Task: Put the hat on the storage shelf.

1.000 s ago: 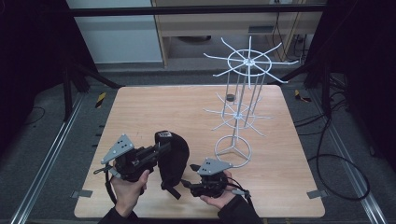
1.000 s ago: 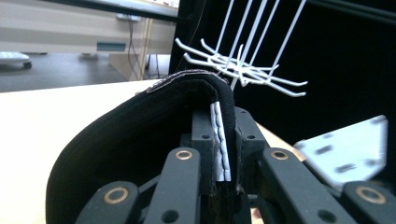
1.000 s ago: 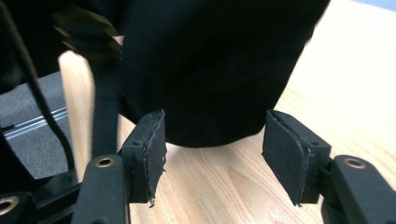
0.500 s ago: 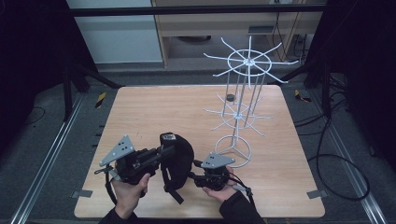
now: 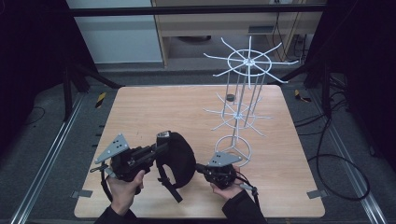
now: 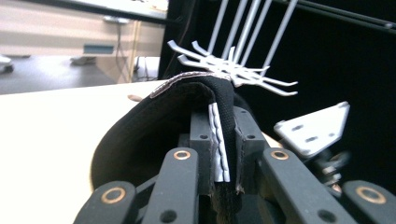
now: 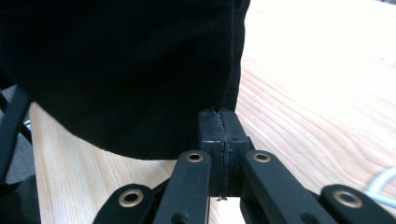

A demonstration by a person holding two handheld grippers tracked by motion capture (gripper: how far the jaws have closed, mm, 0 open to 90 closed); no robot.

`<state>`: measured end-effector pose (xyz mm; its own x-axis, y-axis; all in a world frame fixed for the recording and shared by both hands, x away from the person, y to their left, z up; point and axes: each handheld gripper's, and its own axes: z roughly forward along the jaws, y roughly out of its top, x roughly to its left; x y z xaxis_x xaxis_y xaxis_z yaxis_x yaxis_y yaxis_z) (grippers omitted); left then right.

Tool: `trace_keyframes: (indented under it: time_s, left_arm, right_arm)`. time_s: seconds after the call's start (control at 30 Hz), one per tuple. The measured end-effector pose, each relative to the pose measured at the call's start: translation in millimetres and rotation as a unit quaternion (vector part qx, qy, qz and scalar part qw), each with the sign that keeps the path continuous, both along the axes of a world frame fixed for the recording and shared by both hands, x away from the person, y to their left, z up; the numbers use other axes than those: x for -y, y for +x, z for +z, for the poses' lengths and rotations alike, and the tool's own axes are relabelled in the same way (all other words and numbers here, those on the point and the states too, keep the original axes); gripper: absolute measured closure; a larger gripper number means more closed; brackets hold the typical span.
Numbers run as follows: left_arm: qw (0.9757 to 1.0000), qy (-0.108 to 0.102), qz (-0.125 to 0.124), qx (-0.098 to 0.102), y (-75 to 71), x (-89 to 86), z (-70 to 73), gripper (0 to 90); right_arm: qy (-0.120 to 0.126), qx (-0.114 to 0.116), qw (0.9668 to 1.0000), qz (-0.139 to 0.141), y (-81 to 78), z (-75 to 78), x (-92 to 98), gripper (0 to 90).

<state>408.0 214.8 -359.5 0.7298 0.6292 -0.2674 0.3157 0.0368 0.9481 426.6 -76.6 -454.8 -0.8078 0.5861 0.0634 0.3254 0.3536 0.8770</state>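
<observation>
Left claw clamps black cap by its brim, just beside wire rack base on worktop. Right claw pinched narrow, probably gripping cap's edge. Lift level, both grips firm.

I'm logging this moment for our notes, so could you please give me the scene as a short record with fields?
surface: wooden table
item held: black bag, lifted at its edge near the front of the table
left gripper: shut on the bag's edge with its white strip
right gripper: jaws pressed together at the bag's lower edge
stand: white wire rack, upright at the table's right, hooks bare
small dark object: behind the rack, too small to tell
</observation>
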Motion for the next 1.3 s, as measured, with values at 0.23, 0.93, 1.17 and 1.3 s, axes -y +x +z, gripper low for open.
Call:
trace_keyframes:
  time_s: [0.23, 0.93, 1.17, 1.3]
  left_arm:
    - [0.9975, 0.050, 0.030, -0.039, 0.5, -26.0, -30.6, 79.6]
    - [0.9614, 0.195, 0.143, -0.132, 19.0, -83.8, -95.5, 74.5]
    - [0.9499, 0.214, 0.177, -0.144, 18.6, -92.9, -102.1, 55.4]
    - [0.9461, 0.214, 0.202, -0.134, 11.2, -100.7, -97.1, 46.2]
  right_arm:
    - [-0.029, 0.005, 0.9995, -0.007, -2.3, 3.4, 1.4, 90.0]
    - [-0.027, 0.015, 0.9971, -0.070, -4.4, 4.6, 33.3, 66.6]
    - [-0.035, 0.010, 0.9957, -0.086, -7.1, 1.6, 46.2, 63.5]
    - [-0.032, 0.012, 0.9951, -0.093, -10.4, 2.3, 54.4, 62.2]
